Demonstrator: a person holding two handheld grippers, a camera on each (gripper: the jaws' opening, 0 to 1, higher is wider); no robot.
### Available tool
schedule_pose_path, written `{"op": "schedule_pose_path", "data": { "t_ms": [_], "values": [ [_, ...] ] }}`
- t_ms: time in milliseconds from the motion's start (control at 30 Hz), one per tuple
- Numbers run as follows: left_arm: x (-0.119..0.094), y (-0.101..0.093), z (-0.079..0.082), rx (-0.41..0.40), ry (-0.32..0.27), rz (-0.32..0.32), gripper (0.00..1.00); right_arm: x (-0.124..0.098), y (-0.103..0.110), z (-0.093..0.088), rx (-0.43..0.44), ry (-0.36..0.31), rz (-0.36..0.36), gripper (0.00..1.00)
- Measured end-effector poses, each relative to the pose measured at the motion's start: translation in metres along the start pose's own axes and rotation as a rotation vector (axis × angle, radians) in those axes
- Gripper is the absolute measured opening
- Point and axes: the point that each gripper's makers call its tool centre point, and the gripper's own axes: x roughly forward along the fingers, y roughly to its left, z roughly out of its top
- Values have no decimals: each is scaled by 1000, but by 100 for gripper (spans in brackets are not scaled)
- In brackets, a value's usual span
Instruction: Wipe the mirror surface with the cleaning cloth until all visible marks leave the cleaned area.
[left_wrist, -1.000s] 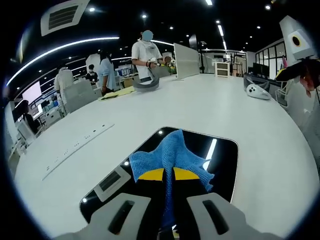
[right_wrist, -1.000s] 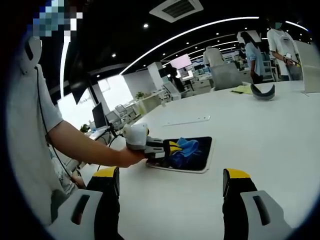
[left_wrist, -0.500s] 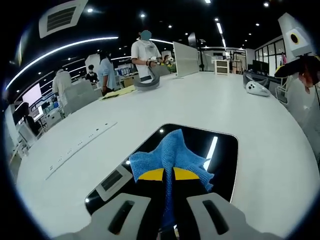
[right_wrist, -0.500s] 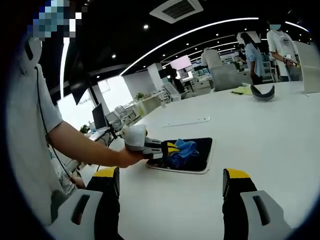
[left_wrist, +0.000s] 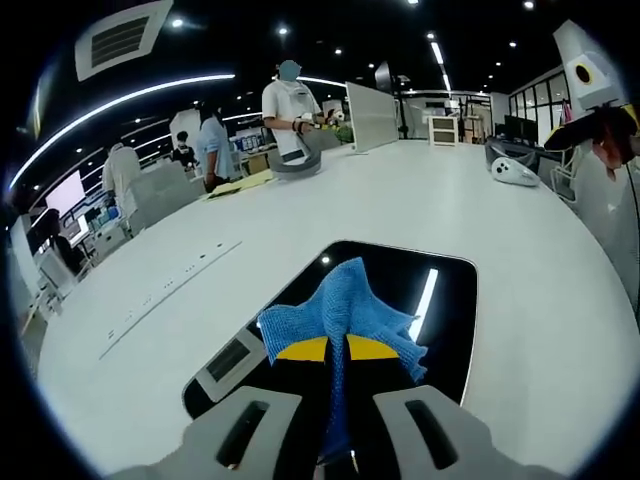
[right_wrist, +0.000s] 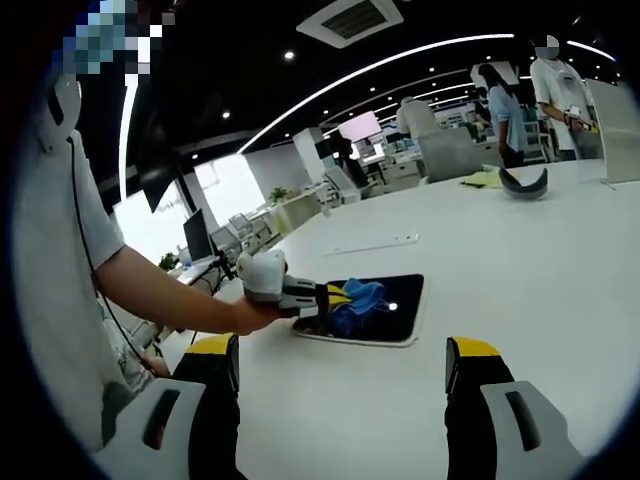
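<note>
My left gripper (left_wrist: 335, 400) has its jaws pinched on the blue cloth (left_wrist: 342, 310), which fans forward onto the mirror (left_wrist: 445, 300); bare glass lies ahead along the mirror's length. My right gripper (right_wrist: 340, 385) hangs open and empty, well apart.

A big white table (left_wrist: 470, 215) curves through the room. The dark mirror (left_wrist: 440, 310) lies flat on it near the edge. Well apart, at the far side, sit 1 yellow sheet (left_wrist: 238, 184), 1 grey curved piece (left_wrist: 293, 170) and 1 upright white panel (left_wrist: 371, 118).
</note>
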Motion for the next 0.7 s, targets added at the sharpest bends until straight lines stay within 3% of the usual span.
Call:
{"op": "schedule_pose_path", "data": {
  "t_ms": [700],
  "values": [
    [-19,12,-13,-1,19,26,2,4,3,-1,-1,-2,10,84]
  ]
}}
